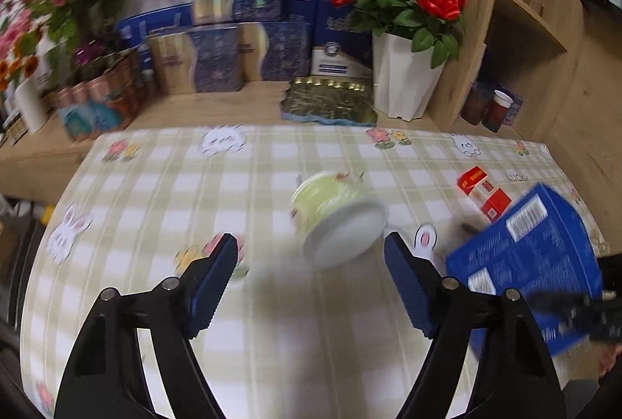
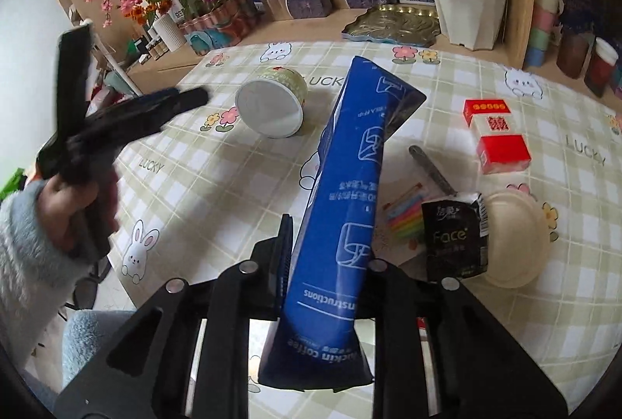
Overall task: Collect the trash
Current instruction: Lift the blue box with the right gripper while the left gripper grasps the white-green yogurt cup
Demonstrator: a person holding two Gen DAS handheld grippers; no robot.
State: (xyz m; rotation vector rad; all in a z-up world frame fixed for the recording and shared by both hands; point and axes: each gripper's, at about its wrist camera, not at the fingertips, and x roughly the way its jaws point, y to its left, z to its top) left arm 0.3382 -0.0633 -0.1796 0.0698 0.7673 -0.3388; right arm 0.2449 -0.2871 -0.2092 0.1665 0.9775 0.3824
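A pale green paper cup (image 1: pixel 334 213) lies on its side on the checked tablecloth (image 1: pixel 155 185), its white base toward me. My left gripper (image 1: pixel 310 240) stands open just in front of it, with the cup ahead of the gap and neither blue pad touching it. In the right wrist view that cup (image 2: pixel 272 104) sits at the centre left and the left gripper (image 2: pixel 144 61) hangs over the table's left edge, held by a hand in a fuzzy sleeve. My right gripper (image 2: pixel 330 244) is shut on a tall blue coffee bag (image 2: pixel 350 185), held upright off the table.
A red and white box (image 2: pixel 497 135), a black tissue packet (image 2: pixel 455 236), a cream lid (image 2: pixel 517 236), a striped wrapper (image 2: pixel 404 216) and a grey stick (image 2: pixel 431 166) lie at the right. Flower pots (image 1: pixel 404 76) and stacked boxes (image 1: pixel 217 61) line the wooden shelf behind.
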